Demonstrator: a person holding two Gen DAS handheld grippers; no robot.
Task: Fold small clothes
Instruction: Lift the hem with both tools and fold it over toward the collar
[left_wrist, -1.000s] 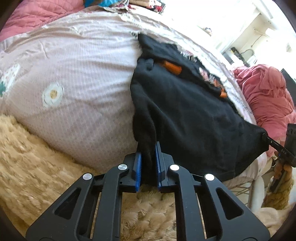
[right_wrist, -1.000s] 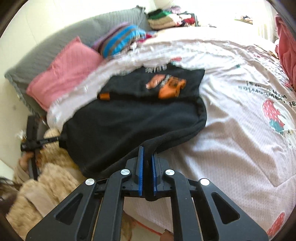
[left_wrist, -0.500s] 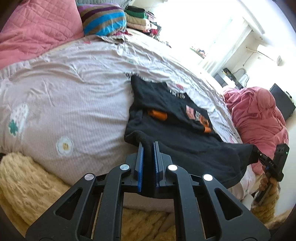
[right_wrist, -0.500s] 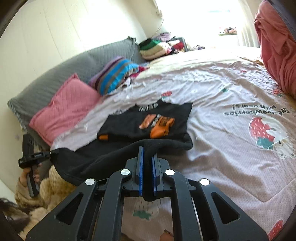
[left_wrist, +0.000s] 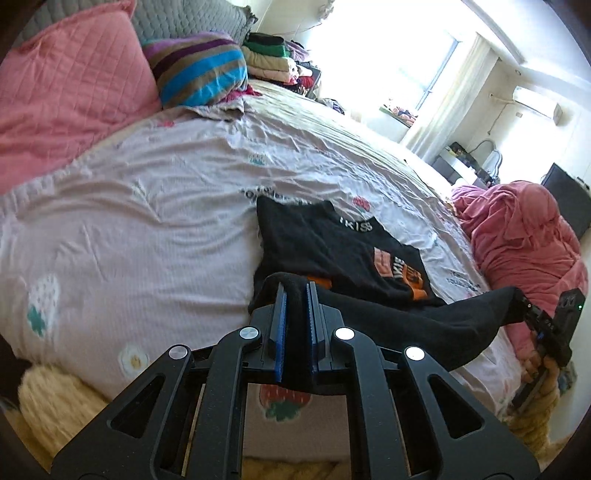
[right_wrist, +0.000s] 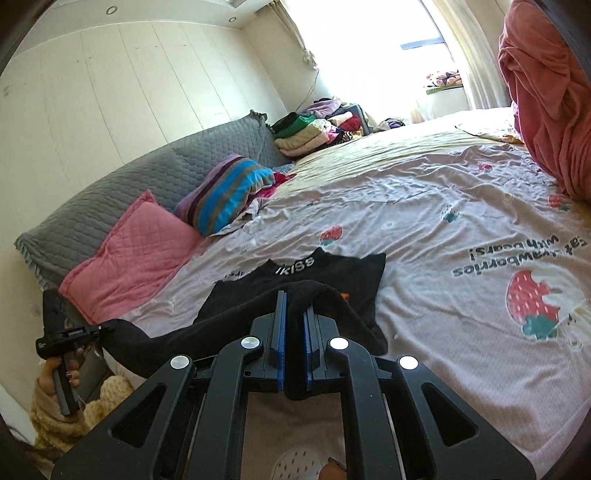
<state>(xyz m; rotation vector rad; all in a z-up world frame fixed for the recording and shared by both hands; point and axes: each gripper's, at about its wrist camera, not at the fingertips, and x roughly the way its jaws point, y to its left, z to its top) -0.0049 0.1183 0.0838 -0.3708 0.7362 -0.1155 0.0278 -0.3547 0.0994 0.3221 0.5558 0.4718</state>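
Beyond your fingers, the lifted hem of the black printed shirt (right_wrist: 295, 284) hides its orange print.

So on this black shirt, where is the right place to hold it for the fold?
At the two hem corners, from the near bed edge, which is where both tools hold it. The left tool and right tool each pinch a corner of the black shirt, whose collar end lies flat on the bedsheet, so the hem lifts evenly.
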